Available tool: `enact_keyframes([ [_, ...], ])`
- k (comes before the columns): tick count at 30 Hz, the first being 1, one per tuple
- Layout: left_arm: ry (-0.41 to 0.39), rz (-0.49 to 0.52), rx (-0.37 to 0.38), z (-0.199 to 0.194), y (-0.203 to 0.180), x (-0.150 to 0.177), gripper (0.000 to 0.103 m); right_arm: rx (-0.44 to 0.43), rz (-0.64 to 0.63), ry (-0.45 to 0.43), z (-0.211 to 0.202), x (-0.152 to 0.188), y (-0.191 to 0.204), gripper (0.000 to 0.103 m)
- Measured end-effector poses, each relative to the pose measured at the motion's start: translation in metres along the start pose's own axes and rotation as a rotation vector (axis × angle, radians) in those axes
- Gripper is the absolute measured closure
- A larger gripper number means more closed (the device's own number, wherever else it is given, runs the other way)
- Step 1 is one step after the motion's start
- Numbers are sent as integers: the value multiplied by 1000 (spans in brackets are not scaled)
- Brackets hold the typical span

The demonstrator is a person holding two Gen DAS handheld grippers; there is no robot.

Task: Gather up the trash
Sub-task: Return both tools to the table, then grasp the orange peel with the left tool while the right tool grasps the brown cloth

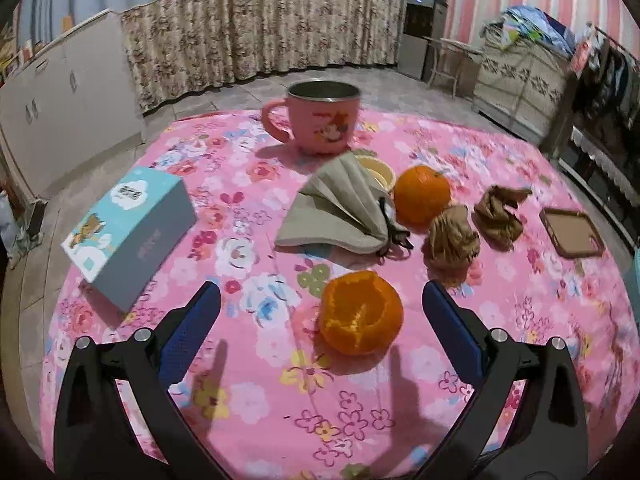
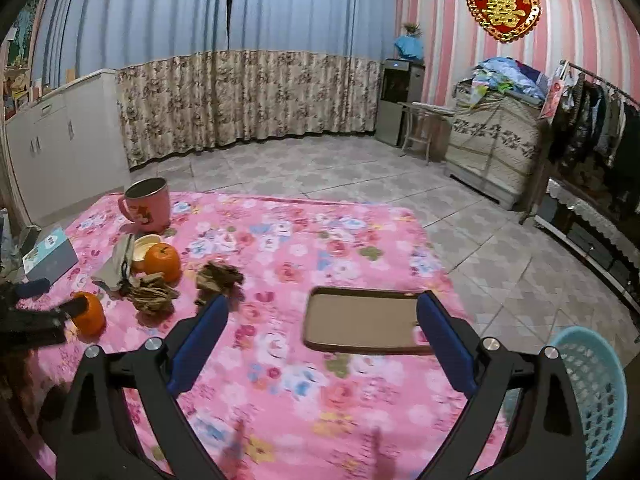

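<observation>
The table (image 1: 440, 420) wears a pink cloth printed with white, blue, yellow and red flowers. On it are a pink cartoon-printed mug (image 1: 322, 120), a light blue box (image 1: 128, 232), a grey-green cloth (image 1: 336, 212), 2 orange fruits (image 1: 422, 196) (image 1: 360, 314) and 2 brown paper wads (image 1: 452, 240) (image 1: 500, 210). Both grippers (image 1: 320, 320) (image 2: 322, 332) are black with blue pads, and the basket (image 2: 600, 392) is pale turquoise.

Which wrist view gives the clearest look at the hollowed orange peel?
The left wrist view: the orange peel sits close between the open fingers, its torn opening facing the camera. In the right wrist view it is small, at the far left, partly hidden behind the left gripper.
</observation>
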State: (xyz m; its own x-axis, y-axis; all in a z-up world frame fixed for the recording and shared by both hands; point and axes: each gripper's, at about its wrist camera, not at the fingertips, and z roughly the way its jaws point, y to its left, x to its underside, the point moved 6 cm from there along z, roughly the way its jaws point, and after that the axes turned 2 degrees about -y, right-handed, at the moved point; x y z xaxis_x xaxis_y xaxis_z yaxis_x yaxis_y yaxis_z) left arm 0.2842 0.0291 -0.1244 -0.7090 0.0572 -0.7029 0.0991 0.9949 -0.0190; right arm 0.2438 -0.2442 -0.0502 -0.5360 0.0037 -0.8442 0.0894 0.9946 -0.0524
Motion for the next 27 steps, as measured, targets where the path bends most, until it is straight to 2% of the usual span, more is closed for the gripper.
enact_keyframes([
  [5, 28, 58, 10, 9, -12, 4, 13, -8, -31, 15, 18, 3, 17, 10],
  [9, 86, 46, 51, 19, -10, 8, 38, -15, -32, 35, 32, 6, 22, 10],
  [12, 112, 45, 79, 25, -9, 13, 41, -21, -38, 54, 42, 9, 27, 10],
  [15, 108, 52, 100, 23, -12, 11, 59, -28, -44, 70, 49, 12, 31, 10],
  [21, 65, 30, 65, 17, -4, -3, 62, -56, -57, 113, 69, 18, 47, 10],
  [27, -43, -26, 2, -2, 24, -28, 62, -86, -90, 146, 87, 21, 70, 10],
])
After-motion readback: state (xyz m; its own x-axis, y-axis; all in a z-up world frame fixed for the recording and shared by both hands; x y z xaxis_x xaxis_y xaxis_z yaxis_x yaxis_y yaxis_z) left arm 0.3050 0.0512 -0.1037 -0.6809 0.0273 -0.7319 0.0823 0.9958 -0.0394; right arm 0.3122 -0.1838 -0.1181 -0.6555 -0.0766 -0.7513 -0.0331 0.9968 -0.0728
